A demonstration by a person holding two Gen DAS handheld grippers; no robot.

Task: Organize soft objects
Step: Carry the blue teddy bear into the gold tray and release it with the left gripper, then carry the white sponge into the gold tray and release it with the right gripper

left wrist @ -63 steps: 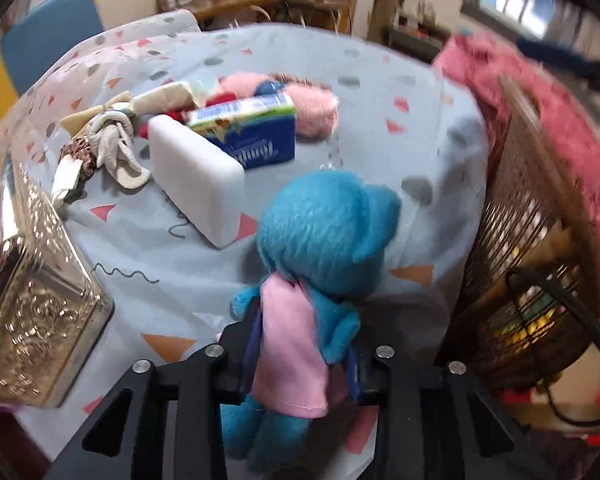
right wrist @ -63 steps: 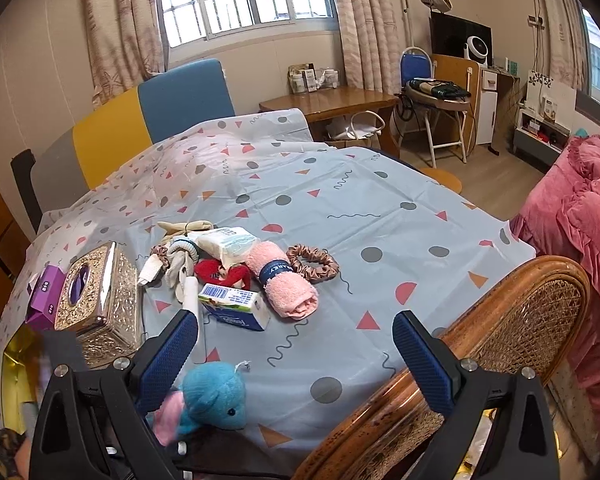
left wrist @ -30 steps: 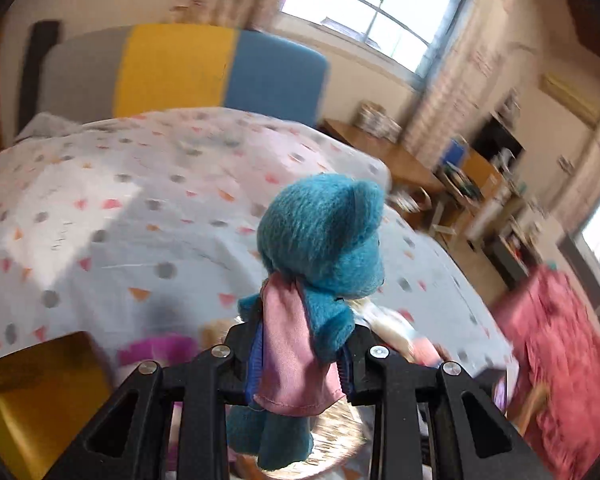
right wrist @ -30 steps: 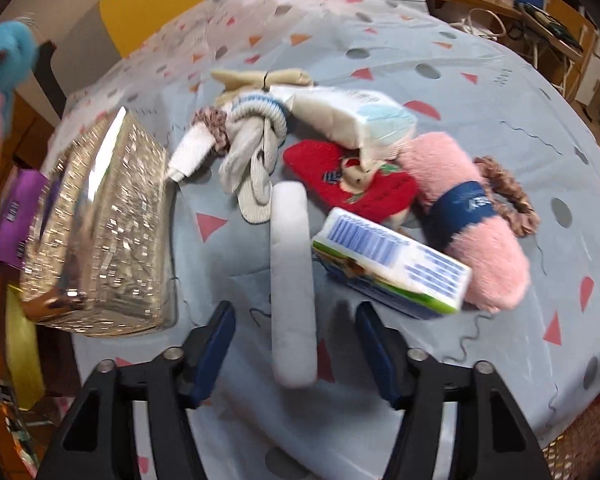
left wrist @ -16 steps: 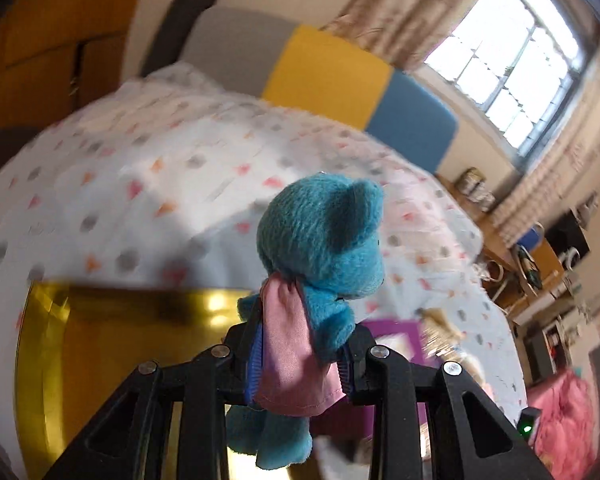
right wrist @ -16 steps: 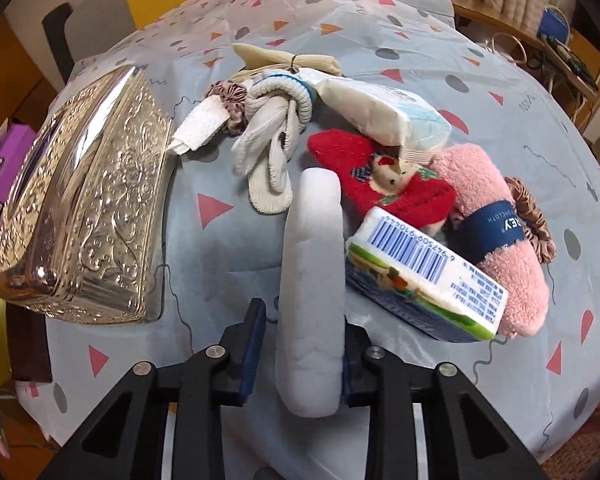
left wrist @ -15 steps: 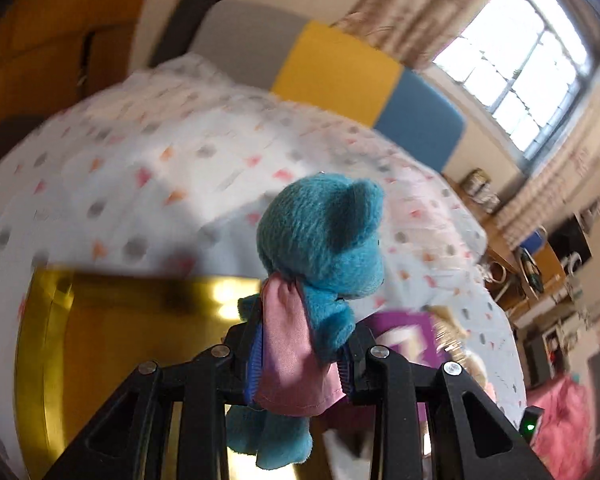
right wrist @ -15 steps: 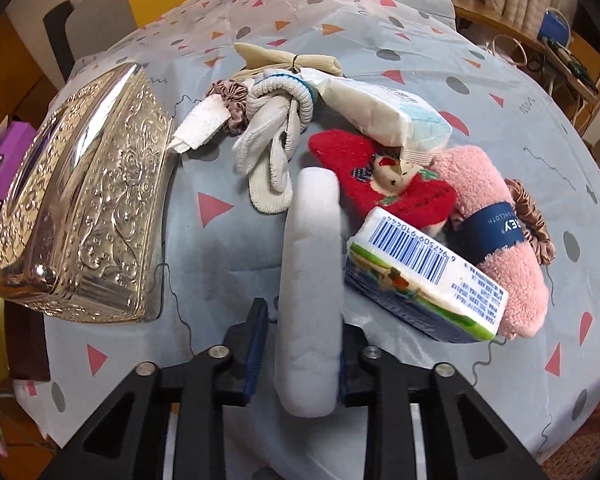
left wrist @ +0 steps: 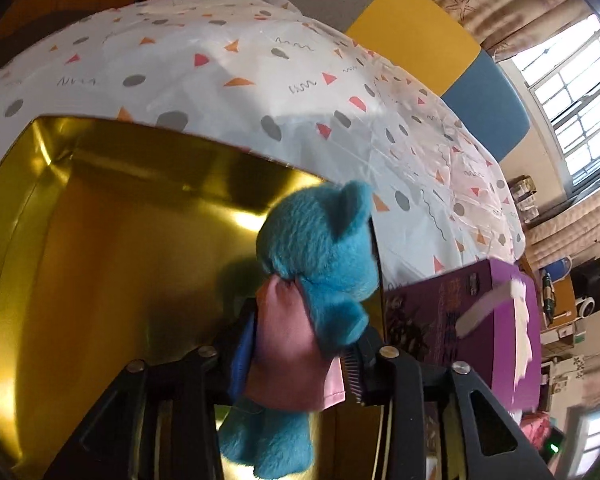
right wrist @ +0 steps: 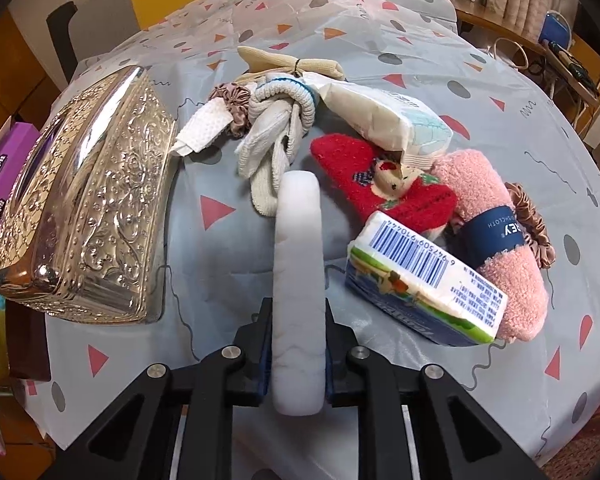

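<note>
A blue plush bear (left wrist: 316,240) in a pink smock sits between the jaws of my left gripper (left wrist: 298,356), tilted to the right, over the inside of a gold tin (left wrist: 120,240). The jaws are opening; the ribbed face of the right pad (left wrist: 353,364) shows beside the smock. My right gripper (right wrist: 298,344) is shut on the near end of a long white sponge (right wrist: 298,248) lying on the table. Around it lie knotted white socks (right wrist: 276,128), a red sock (right wrist: 364,172) and a rolled pink towel (right wrist: 496,216).
An embossed silver box (right wrist: 88,216) stands left of the sponge, and a barcoded tissue pack (right wrist: 424,284) lies to its right. A white wipes pack (right wrist: 384,116) and a brown scrunchie (right wrist: 534,224) lie further back. A purple box (left wrist: 460,312) stands right of the gold tin.
My left gripper has swung down over the gold tin; its jaws have widened and the bear has tipped right. My right gripper has closed on the white sponge.
</note>
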